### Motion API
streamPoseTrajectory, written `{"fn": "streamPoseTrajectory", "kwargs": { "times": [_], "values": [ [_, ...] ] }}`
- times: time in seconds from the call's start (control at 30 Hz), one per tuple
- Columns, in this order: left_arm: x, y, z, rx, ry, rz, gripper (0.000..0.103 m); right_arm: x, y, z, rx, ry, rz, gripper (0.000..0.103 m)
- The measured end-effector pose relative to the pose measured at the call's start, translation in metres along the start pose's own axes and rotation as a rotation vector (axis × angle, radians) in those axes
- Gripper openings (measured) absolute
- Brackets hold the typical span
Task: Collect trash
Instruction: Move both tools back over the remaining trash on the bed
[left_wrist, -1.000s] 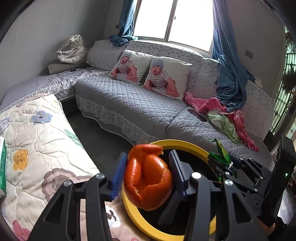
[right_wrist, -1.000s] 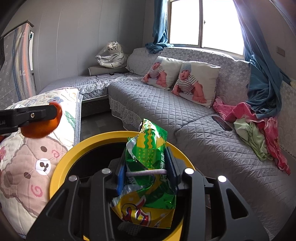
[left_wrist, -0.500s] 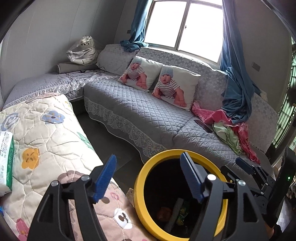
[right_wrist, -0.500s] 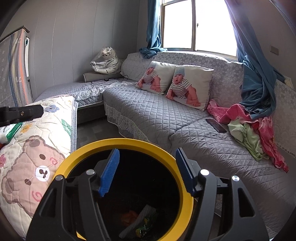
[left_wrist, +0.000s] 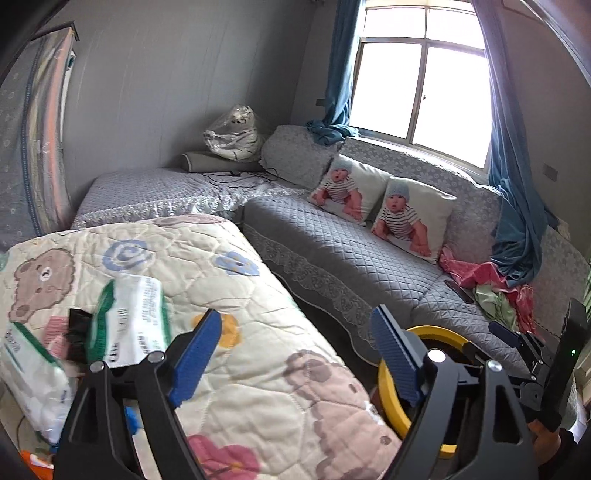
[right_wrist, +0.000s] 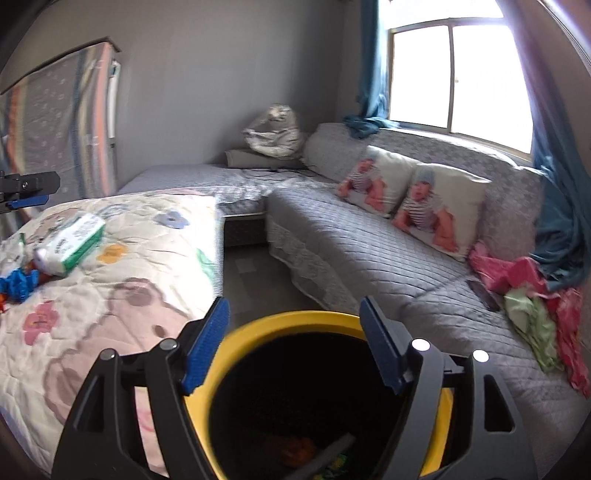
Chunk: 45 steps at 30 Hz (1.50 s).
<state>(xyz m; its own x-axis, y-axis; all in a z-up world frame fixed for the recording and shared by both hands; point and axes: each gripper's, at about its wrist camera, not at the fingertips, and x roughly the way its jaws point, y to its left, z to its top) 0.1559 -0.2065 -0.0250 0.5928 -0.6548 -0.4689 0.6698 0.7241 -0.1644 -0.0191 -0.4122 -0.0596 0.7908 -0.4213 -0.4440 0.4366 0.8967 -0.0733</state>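
My left gripper (left_wrist: 295, 325) hangs over the patterned quilt (left_wrist: 258, 387), left of the yellow-rimmed bin (left_wrist: 447, 335). Its jaws are opening and nothing is between them. White-and-green tissue packs (left_wrist: 129, 317) lie on the quilt ahead of its left finger. My right gripper (right_wrist: 295, 314) is above the bin's rim (right_wrist: 251, 328), its jaws also opening and empty. Down in the dark bin lie an orange peel (right_wrist: 299, 448) and a green wrapper (right_wrist: 338, 463). A tissue pack (right_wrist: 72, 240) and a crumpled blue scrap (right_wrist: 16, 282) show on the quilt at far left.
A grey quilted corner sofa (left_wrist: 332, 254) runs behind, with two baby-print pillows (left_wrist: 410, 218), a heap of pink and green clothes (left_wrist: 495, 291) and a dark phone (right_wrist: 484, 295). A narrow strip of floor (right_wrist: 255, 273) separates quilt and sofa.
Both grippers let go: the orange peel and the green wrapper dropped into the bin. Both pairs of jaws widened. The left gripper swung left over the quilt; the right one rose slightly.
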Motion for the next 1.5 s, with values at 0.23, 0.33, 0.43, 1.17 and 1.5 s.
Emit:
{"fn": "streamPoseTrajectory", "kwargs": {
  "times": [0.23,0.33,0.43,1.17,1.5],
  "values": [
    [-0.070,0.066,-0.018,-0.031,-0.038,0.151,0.086,0.014,0.081,0.020,-0.091,-0.021,0.198,0.074],
    [-0.096,0.085,-0.034,-0.052,-0.034,0.196,0.087,0.022,0.117,0.028,-0.131,-0.020,0.286,0.074],
    [-0.112,0.098,-0.053,-0.068,-0.017,0.214,0.087,0.024,0.149,0.033,-0.174,-0.023,0.350,0.074],
    [-0.080,0.140,-0.115,-0.166,0.126,0.241,0.086,0.084,0.283,0.049,-0.354,0.114,0.592,0.081],
    [-0.062,0.150,-0.112,-0.176,0.161,0.262,0.086,0.122,0.304,0.052,-0.355,0.207,0.612,0.085]
  ]
}}
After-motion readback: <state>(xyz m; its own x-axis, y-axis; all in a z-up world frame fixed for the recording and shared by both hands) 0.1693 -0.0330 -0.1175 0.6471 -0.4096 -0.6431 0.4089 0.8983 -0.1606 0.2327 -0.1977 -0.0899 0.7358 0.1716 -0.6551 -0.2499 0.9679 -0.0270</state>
